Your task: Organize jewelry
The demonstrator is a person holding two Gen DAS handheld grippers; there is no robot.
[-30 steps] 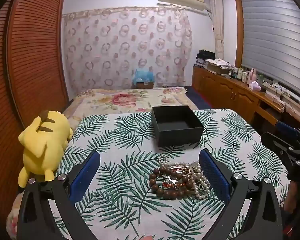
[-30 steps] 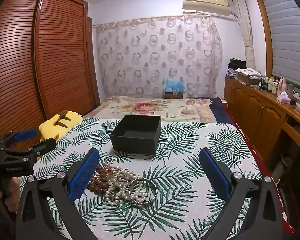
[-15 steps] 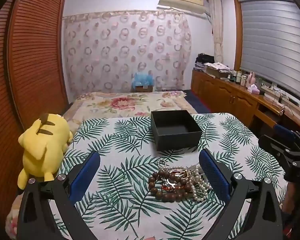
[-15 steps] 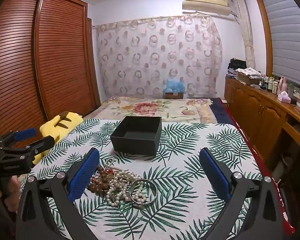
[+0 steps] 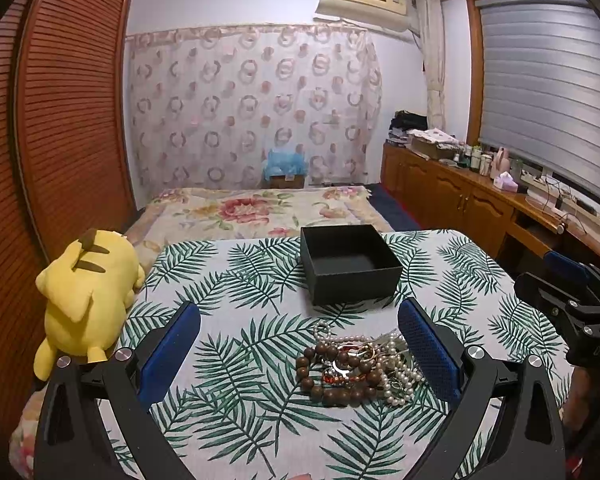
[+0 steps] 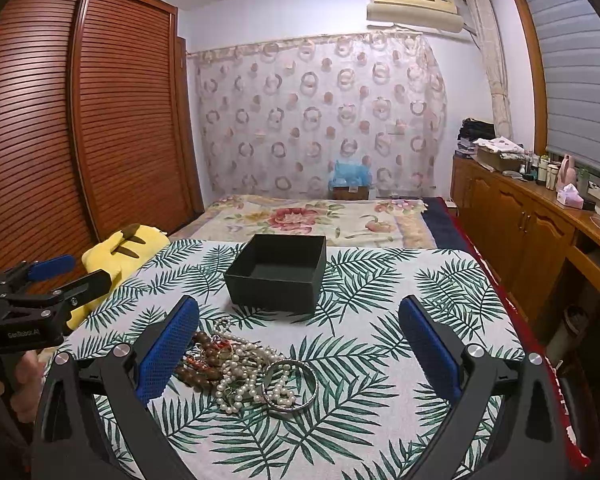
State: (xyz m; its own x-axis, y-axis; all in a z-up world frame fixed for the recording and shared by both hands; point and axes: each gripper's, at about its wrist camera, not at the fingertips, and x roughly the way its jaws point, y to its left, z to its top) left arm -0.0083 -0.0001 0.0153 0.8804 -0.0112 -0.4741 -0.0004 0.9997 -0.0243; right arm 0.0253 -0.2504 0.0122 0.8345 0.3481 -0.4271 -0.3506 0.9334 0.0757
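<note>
while both grippers hover wide apart: jewelry heap unsorted on the leaf-print cloth

while the two handheld tools are held above the table, nothing is gripped by either. the left gripper (image 5: 300,344) is seen with its blue pads spread wide, holding nothing; the right gripper (image 6: 300,338) is likewise spread and holding nothing.

a tangled jewelry pile (image 5: 360,368) is observed lying on the palm-leaf tablecloth (image 5: 236,288), toward the near edge. from the left wrist view it sits just inside the right-hand pad; from the right wrist view it sits just beside the left-hand pad (image 6: 168,348). contact with either pad cannot be told.

within the pile are noted: a brown wooden bead bracelet (image 5: 332,384), a strand of white pearls (image 6: 244,384), and a silver bangle (image 6: 290,386) lying flat on the pile's right side, with pearls draped across it.

an open black box (image 6: 276,280) is recorded farther back on the cloth, beyond the pile and apart from it. no jewelry is visible on the part of its floor that shows.

a yellow plush toy (image 5: 86,292) is lying at the table's left edge. a flowered bedspread (image 6: 312,216) is seen behind the table.
</note>
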